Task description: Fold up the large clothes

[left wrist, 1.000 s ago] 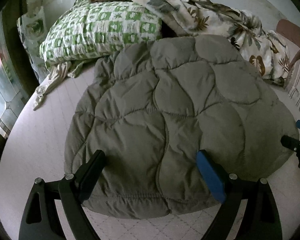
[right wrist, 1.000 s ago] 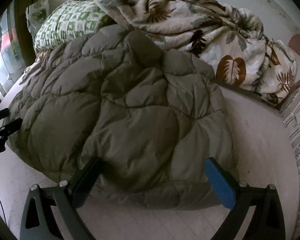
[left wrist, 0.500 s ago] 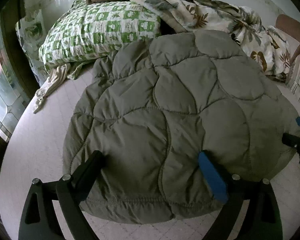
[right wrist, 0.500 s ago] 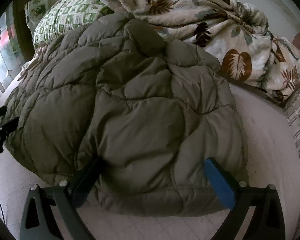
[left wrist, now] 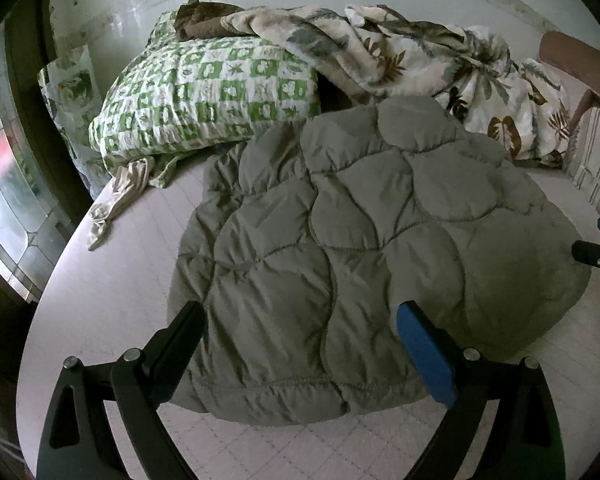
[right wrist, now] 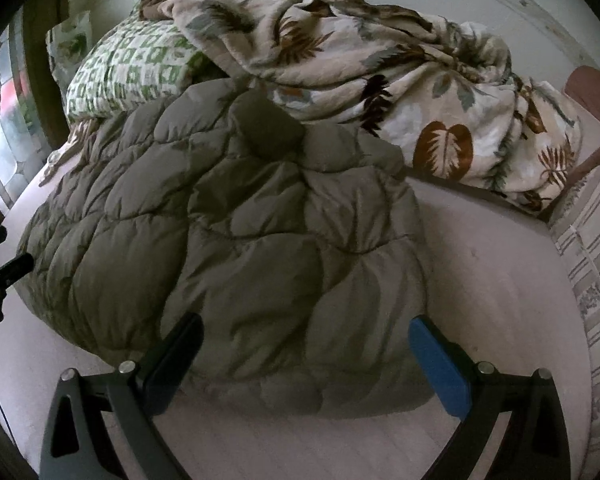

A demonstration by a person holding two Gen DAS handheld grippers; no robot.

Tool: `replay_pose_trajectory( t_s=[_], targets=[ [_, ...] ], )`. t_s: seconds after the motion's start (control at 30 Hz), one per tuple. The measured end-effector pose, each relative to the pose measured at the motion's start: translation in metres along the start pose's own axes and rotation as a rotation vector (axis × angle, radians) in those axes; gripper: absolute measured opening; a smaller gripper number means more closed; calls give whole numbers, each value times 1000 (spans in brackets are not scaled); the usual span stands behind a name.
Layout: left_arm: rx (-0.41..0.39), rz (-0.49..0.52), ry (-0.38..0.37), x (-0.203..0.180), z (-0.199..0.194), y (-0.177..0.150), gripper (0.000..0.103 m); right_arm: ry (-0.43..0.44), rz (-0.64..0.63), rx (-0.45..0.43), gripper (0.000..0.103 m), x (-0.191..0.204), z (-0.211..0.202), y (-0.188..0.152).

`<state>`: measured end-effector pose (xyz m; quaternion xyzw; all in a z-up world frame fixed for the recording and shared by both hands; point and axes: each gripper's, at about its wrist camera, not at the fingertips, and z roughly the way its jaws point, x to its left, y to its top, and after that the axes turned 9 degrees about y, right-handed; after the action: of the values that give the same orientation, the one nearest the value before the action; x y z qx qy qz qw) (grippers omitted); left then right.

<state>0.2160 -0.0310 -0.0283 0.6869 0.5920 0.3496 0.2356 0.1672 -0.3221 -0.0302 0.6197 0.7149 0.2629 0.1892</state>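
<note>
A: Both grippers have pulled back a little from the puffy grey-green quilted jacket (left wrist: 340, 264).

B: It lies folded on the pale bed (left wrist: 112, 280), just below the green checked pillow (left wrist: 204, 96).

A: The left gripper (left wrist: 300, 340) and right gripper (right wrist: 304, 344) are wide apart, holding nothing. More folding may be left.

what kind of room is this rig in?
Most likely a bedroom: the quilted jacket lies on a bed, with a green-checked pillow and a rumpled leaf-print blanket heaped at its far end.
</note>
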Motion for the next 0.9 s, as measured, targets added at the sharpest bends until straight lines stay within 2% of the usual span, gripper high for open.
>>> replay_pose_trajectory(
  t_s=[0.3, 0.6, 0.77, 0.9],
  targets=[
    [4, -18, 9, 20, -5, 6, 96, -11, 8, 20, 103, -23, -13, 6],
    [25, -61, 50, 62, 4, 23, 96, 4, 96, 35, 103, -61, -11, 16],
    [44, -87, 59, 76, 15, 30, 96, 41, 168, 47, 103, -82, -2, 23],
    [83, -109, 61, 83, 34, 34, 96, 142, 219, 75, 103, -97, 14, 30]
  ],
)
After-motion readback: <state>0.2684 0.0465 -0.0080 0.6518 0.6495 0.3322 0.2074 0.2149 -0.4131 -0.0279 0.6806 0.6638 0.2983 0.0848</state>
